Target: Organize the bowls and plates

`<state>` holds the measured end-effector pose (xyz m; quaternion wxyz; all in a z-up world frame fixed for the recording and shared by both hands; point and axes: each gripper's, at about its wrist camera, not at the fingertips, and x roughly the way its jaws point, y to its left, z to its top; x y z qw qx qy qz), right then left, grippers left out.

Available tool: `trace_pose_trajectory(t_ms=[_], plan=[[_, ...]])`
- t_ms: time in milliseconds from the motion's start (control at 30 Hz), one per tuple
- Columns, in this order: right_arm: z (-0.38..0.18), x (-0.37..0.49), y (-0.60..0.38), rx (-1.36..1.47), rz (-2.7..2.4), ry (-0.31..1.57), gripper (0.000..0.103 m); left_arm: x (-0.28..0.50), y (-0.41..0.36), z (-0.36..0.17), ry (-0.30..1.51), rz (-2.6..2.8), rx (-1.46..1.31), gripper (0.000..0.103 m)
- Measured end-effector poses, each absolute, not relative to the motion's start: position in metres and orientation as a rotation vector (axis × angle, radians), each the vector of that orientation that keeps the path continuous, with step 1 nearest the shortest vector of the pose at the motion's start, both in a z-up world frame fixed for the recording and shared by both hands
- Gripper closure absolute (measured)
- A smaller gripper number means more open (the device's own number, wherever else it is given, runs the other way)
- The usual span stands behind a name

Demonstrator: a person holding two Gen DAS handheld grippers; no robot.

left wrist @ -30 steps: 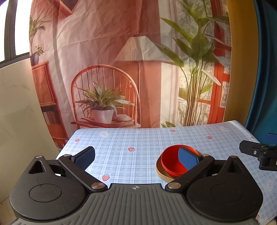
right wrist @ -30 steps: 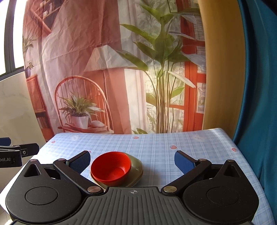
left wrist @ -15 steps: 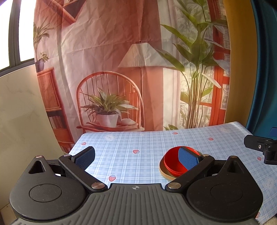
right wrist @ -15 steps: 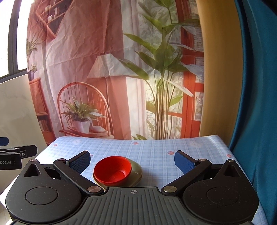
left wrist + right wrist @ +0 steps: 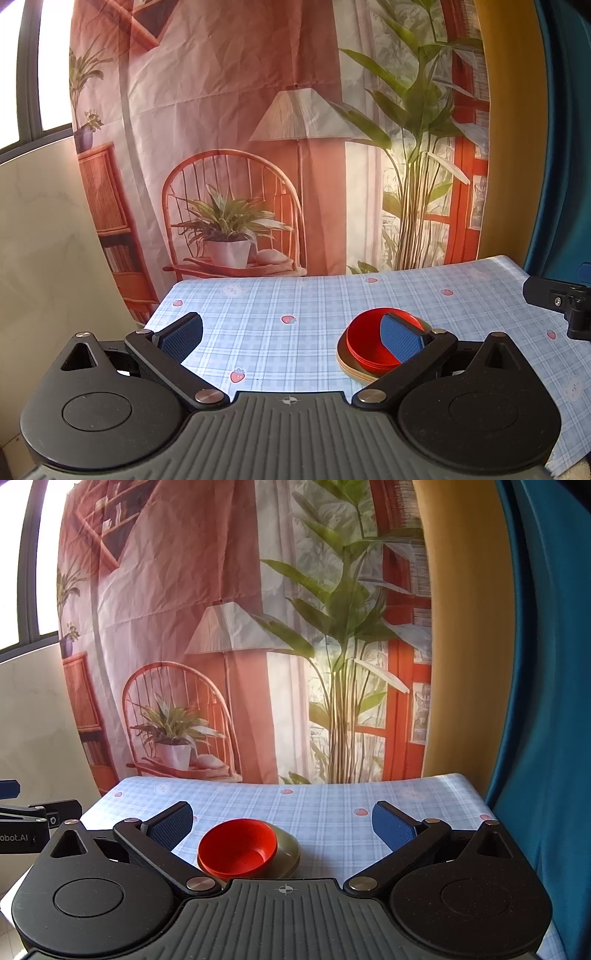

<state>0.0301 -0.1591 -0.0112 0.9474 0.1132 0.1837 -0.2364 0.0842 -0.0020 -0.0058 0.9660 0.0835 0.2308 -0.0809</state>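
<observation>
- Looking along my left gripper (image 5: 291,334), jaws spread wide and empty: open checked tablecloth (image 5: 295,310) runs to the far edge at the backdrop (image 5: 229,110). The red bowl (image 5: 369,347), on stacked plates (image 5: 349,367), sits partly behind my right-hand finger.
- Over on my right gripper (image 5: 282,823), jaws also wide and empty: the red bowl (image 5: 236,851) lies between the fingers, nearer the left one, with clear cloth to its right.

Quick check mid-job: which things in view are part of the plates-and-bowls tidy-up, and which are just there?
Job items:
- red bowl, sitting on the plates
- olive plate beneath it, stacked on a tan plate
- left tool and right tool, both open, holding nothing

Just there:
- checked tablecloth
- printed backdrop
- blue curtain
</observation>
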Motion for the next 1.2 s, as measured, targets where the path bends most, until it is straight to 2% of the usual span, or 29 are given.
trace_pose_trajectory(t_ms=[1200], plan=[[-0.0131,0.0285,-0.1578,0.233,-0.483,0.380,0.000,0.0886,0.0042,-0.0094,0.489,-0.136,0.155,0.000]])
